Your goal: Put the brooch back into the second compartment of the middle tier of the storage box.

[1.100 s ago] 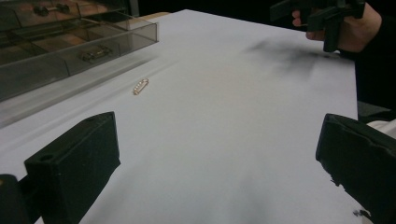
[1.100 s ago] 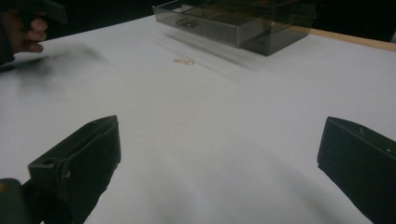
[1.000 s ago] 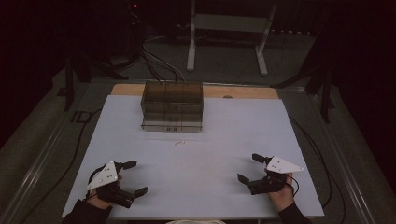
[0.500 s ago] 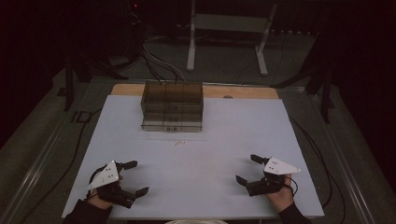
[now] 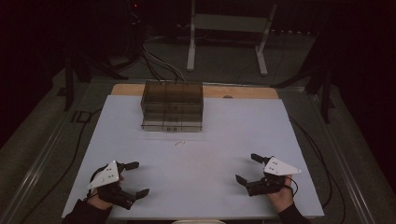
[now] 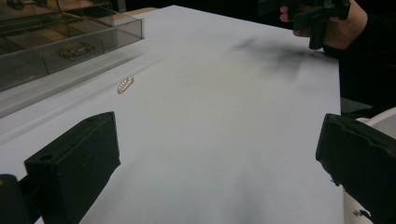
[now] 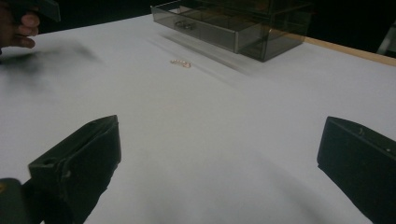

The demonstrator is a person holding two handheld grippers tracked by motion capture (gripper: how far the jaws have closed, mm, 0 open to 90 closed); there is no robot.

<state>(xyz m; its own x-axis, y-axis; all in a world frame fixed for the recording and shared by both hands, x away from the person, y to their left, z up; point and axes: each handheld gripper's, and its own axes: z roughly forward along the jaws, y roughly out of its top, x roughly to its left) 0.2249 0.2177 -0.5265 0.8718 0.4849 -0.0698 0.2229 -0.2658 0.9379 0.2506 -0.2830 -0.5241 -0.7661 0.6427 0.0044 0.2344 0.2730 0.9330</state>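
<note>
table top (image 5: 219, 140): smooth matt white sheet, papery look, bare wood strip at far edge | drawer box (image 5: 172, 106): glossy see-through smoky plastic | little clasp (image 6: 125, 85): shiny gold-ish metal, beaded-looking | gripper jaws: matt black, kinda rough plastic | plate on right gripper (image 5: 254, 170): flat pale matt

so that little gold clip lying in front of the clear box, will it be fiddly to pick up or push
Probably fiddly. The gold clip is thin and lies flat on the white table, so wide tool pads may struggle to get under it. It looks tiny and light, so a push would likely make it slide or spin instead of rolling. It looks like stiff metal, though that is hard to confirm.
</note>
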